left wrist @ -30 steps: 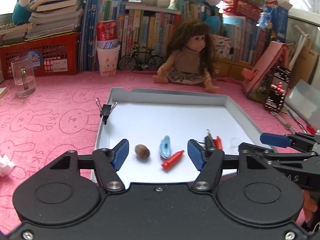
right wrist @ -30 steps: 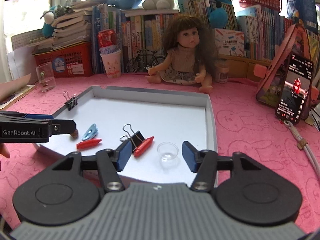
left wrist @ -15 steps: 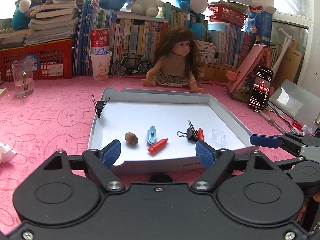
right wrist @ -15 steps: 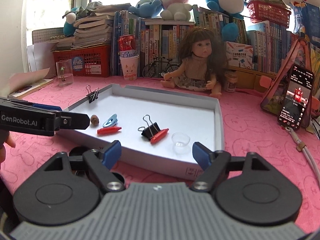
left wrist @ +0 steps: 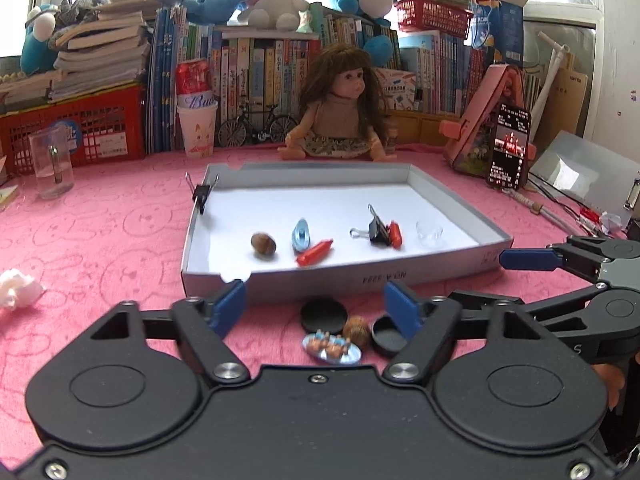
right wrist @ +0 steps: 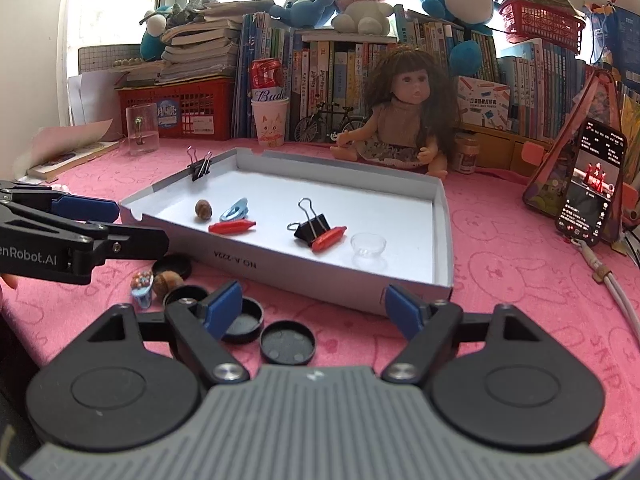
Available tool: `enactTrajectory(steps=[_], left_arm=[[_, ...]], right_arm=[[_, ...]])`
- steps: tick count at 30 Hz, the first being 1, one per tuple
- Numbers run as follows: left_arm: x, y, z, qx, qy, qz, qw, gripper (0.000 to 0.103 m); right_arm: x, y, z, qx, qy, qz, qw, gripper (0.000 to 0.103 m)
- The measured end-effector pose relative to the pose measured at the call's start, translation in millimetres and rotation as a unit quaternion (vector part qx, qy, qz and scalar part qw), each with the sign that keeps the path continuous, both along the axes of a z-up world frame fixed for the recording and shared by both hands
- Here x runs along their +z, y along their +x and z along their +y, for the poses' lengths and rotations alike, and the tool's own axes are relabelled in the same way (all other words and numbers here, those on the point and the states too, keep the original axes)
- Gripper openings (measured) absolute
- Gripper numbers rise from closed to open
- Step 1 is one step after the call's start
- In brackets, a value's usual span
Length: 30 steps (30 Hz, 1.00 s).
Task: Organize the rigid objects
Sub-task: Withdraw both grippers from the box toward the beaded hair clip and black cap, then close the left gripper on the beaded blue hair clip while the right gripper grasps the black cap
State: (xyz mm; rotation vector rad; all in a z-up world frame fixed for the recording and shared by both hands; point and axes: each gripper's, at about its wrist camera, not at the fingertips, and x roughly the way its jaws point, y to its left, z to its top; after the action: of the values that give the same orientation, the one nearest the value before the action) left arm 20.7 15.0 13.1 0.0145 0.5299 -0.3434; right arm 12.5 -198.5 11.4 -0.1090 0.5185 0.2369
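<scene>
A white box lid (left wrist: 460,216) (right wrist: 442,224) on the pink cloth holds a nut (left wrist: 263,244), a blue clip (left wrist: 301,234), two red pieces (left wrist: 315,252) (right wrist: 328,238), a black binder clip (left wrist: 376,230) (right wrist: 313,226) and a clear cup (left wrist: 430,234) (right wrist: 368,245). In front of the lid lie black round caps (left wrist: 323,315) (right wrist: 287,342), a second nut (left wrist: 356,330) (right wrist: 167,282) and a small blue figure piece (left wrist: 331,347) (right wrist: 143,285). My left gripper (left wrist: 316,310) is open and empty above these. My right gripper (right wrist: 314,306) is open and empty near the lid's front edge.
Another binder clip (left wrist: 202,194) is clamped on the lid's left wall. A doll (left wrist: 340,116), a paper cup (left wrist: 197,130), a glass (left wrist: 51,160), a red crate (left wrist: 80,128) and books stand behind. A phone (right wrist: 590,184) leans at right. Crumpled paper (left wrist: 18,286) lies at left.
Both grippers have pulled back and away from the lid, staying open. The caps, nut and figure piece in front of the lid have come into view.
</scene>
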Motion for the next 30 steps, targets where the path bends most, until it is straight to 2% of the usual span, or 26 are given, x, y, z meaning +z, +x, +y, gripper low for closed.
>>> enactTrajectory(steps=[4, 10, 13, 16, 21, 30], left_arm=[[-6, -2, 3, -0.004, 0.003, 0.014, 0.9999, 0.051], [-10, -10, 4, -0.022, 0.006, 0.023, 0.9995, 0.045], [-13, -15, 2, -0.036, 0.013, 0.023, 0.999, 0.044], [-14, -18, 1, -0.041, 0.018, 0.023, 0.9988, 0.043], [-17, -15, 1, -0.033, 0.026, 0.024, 0.9988, 0.043], [-23, -5, 1, -0.036, 0.037, 0.033, 0.9981, 0.044]], right_arm=[[-4, -3, 0, 0.002, -0.001, 0.006, 1.0, 0.087], [-9, -6, -1, 0.004, -0.002, 0.014, 1.0, 0.087], [-10, -7, -3, 0.006, -0.002, 0.015, 1.0, 0.085], [-11, -7, -4, 0.002, -0.005, 0.019, 1.0, 0.079], [-12, -8, -7, 0.002, -0.004, 0.023, 1.0, 0.073], [-16, -6, -4, 0.004, 0.005, 0.025, 1.0, 0.069]])
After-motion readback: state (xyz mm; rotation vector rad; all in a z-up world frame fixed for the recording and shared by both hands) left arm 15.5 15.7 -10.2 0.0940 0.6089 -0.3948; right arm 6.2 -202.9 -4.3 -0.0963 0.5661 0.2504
